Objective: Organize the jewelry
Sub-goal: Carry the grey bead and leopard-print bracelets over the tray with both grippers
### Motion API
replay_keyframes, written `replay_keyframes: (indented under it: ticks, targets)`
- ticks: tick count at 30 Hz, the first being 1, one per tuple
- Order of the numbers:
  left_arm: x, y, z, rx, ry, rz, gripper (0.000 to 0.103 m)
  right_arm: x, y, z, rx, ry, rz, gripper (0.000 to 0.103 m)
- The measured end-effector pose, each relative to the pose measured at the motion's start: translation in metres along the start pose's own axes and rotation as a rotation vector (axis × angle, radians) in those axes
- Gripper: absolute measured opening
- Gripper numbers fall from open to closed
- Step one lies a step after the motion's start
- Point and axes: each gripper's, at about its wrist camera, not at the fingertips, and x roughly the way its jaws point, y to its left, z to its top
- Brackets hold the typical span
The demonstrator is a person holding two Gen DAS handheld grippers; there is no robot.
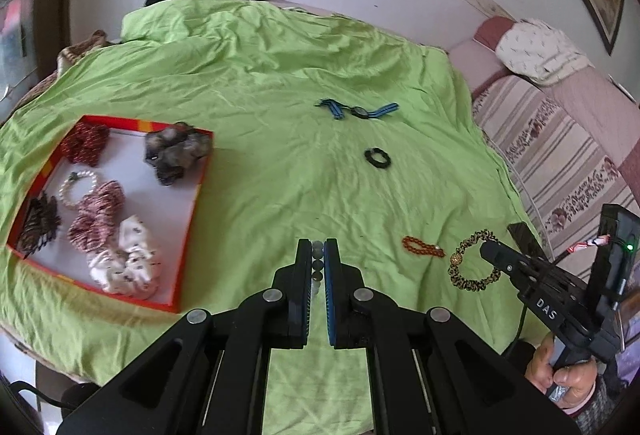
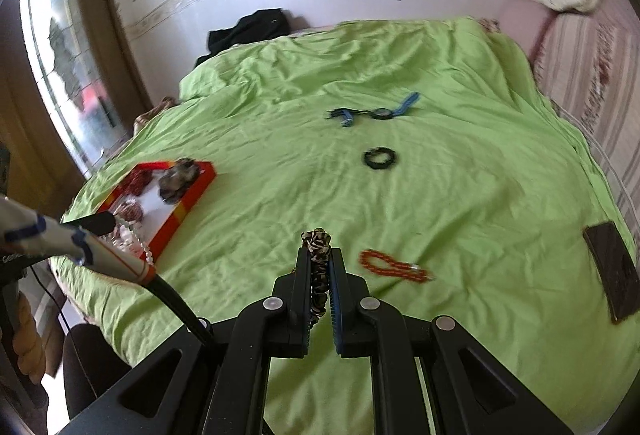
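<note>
The left gripper (image 1: 319,255) has its jaws drawn narrow on a strand of pale grey beads (image 1: 317,261); only a short run of beads shows in the slot — the rest is hidden between the pads. In the right wrist view a white bead strand (image 2: 138,241) hangs from that gripper's tip just above the red box's near corner.

The right gripper (image 2: 320,259) is closed on a leopard-print scrunchie (image 2: 318,267), whose loop pokes out past the fingertips; its lower part is lost between the fingers. That view is motion-blurred, so fine detail is hard to make out.

Just right of the scrunchie lies an orange bead bracelet (image 2: 394,267) on the green sheet (image 2: 460,195). Farther off sit a black hair tie (image 2: 379,158) and a watch with a blue strap (image 2: 380,111).

At the left, the red box (image 1: 188,231) holds several scrunchies — red, grey, pink-striped, white — plus a pearl bracelet (image 1: 79,187) and a dark hair claw (image 1: 38,223). A dark phone (image 2: 612,271) lies near the sheet's right edge.
</note>
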Motion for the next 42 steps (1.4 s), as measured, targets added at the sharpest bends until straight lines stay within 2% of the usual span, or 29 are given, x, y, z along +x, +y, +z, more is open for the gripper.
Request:
replay_keyframes:
  ticks: [7, 16, 24, 33, 42]
  targets:
    - [-0.018, 0.032, -0.001, -0.027, -0.044, 0.108, 0.006, 0.007, 0.042, 0.007, -0.093, 0.02, 0.03, 0.009]
    - [-0.03, 0.073, 0.018, -0.047, -0.066, 0.142, 0.006, 0.024, 0.099, 0.022, -0.166, 0.05, 0.096, 0.009]
    - [-0.031, 0.118, 0.044, -0.059, -0.045, 0.158, 0.006, 0.044, 0.156, 0.04, -0.249, 0.056, 0.147, 0.009]
    - [-0.014, 0.164, 0.08, -0.042, -0.004, 0.182, 0.006, 0.087, 0.202, 0.057, -0.251, 0.101, 0.209, 0.009]
    - [0.037, 0.206, 0.115, -0.04, 0.051, 0.225, 0.006, 0.156, 0.235, 0.071, -0.186, 0.201, 0.294, 0.009]
